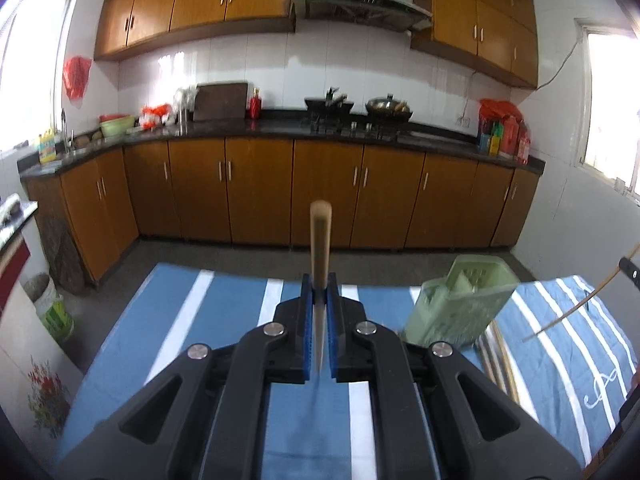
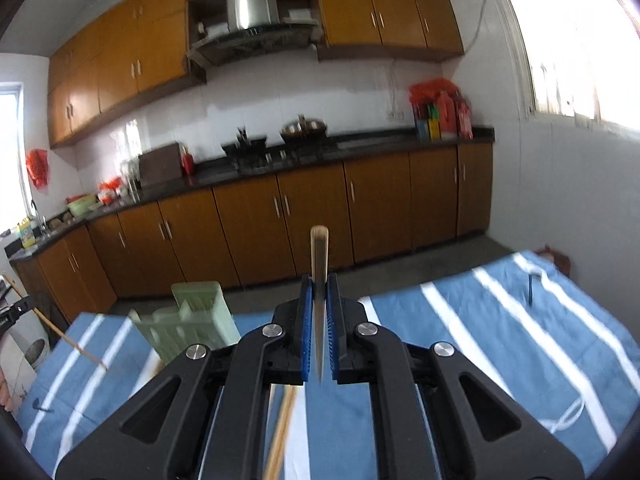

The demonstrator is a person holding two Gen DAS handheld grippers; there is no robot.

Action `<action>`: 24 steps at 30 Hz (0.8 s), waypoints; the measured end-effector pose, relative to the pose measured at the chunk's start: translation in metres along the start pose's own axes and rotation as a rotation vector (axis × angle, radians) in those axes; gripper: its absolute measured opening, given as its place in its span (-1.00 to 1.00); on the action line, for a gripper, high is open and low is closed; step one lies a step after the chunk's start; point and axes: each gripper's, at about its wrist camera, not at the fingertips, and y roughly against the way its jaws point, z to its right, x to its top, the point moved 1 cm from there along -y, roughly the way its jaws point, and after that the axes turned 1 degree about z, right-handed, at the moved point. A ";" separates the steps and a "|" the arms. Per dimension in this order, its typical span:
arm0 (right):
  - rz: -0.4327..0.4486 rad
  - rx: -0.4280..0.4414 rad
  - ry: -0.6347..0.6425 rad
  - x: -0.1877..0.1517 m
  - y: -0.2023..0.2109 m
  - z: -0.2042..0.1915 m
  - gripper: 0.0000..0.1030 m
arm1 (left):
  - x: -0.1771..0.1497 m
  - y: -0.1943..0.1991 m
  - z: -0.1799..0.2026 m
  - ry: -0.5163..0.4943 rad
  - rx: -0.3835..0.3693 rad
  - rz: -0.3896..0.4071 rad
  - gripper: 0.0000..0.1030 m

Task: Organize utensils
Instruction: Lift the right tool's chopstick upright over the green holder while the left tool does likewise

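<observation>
Left tongs [image 1: 320,292] and right tongs [image 2: 320,292] are each clamped on one chopstick [image 1: 320,240], held above the bench [image 1: 200,320] near the green holder [image 1: 460,300]. Risk: the thin sticks may pivot or slip, missing its slots.

Showing no readable text anywhere; labels on the counter bottles [image 1: 505,136] and the yellow carton [image 1: 47,149] blurring beyond reading.
</observation>
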 end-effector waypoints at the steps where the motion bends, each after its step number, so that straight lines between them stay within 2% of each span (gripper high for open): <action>1: 0.021 0.005 0.004 0.008 0.002 -0.003 -0.86 | 0.011 0.004 0.004 -0.008 -0.003 0.024 -0.86; 5: 0.153 0.062 0.002 0.055 0.021 -0.020 -0.86 | 0.050 0.021 0.020 -0.020 -0.031 0.114 -0.86; 10: 0.216 0.175 -0.010 0.079 0.028 -0.047 -0.85 | 0.095 0.039 0.055 0.012 -0.126 0.223 -0.86; 13: 0.201 0.214 0.028 0.073 0.018 -0.067 -0.85 | 0.101 0.036 0.076 0.042 -0.167 0.254 -0.86; 17: 0.135 0.240 0.045 0.054 -0.006 -0.082 -0.85 | 0.090 0.014 0.098 0.062 -0.200 0.261 -0.86; 20: 0.079 0.236 0.054 0.041 -0.025 -0.088 -0.85 | 0.075 -0.013 0.111 0.047 -0.193 0.225 -0.86; 24: 0.017 0.232 0.058 0.028 -0.037 -0.090 -0.85 | 0.053 -0.045 0.118 0.039 -0.203 0.136 -0.86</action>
